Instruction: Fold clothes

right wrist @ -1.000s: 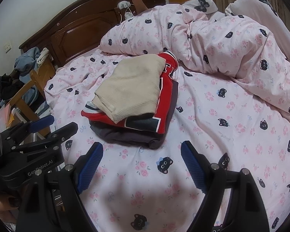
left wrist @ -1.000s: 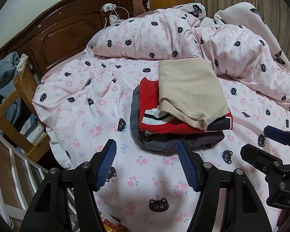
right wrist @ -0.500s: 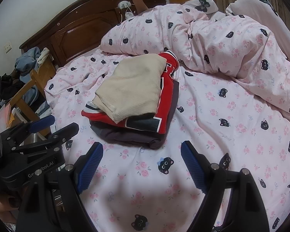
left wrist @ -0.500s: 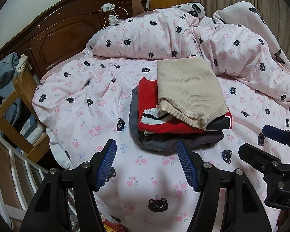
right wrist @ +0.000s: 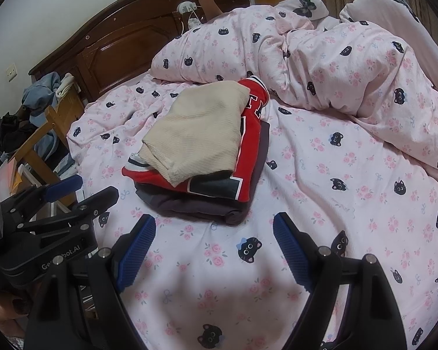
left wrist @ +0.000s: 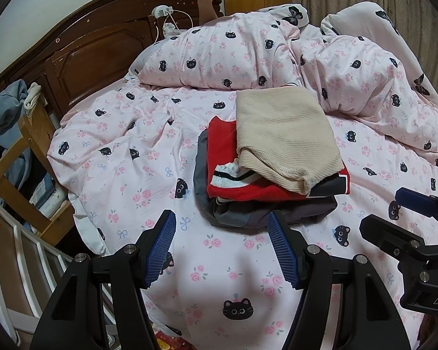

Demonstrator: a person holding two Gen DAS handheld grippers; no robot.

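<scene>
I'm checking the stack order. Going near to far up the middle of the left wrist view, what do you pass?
Left gripper, open and empty → grey garment at the bottom of the pile → red garment → beige knit on top → bunched duvet → headboard.

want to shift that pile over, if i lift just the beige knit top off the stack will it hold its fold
Probably not. The beige knit top looks soft and ribbed, with its near edge drooping over the red garment, so it would likely sag and unfold. It looks light, and might drag the red layer askew.
</scene>
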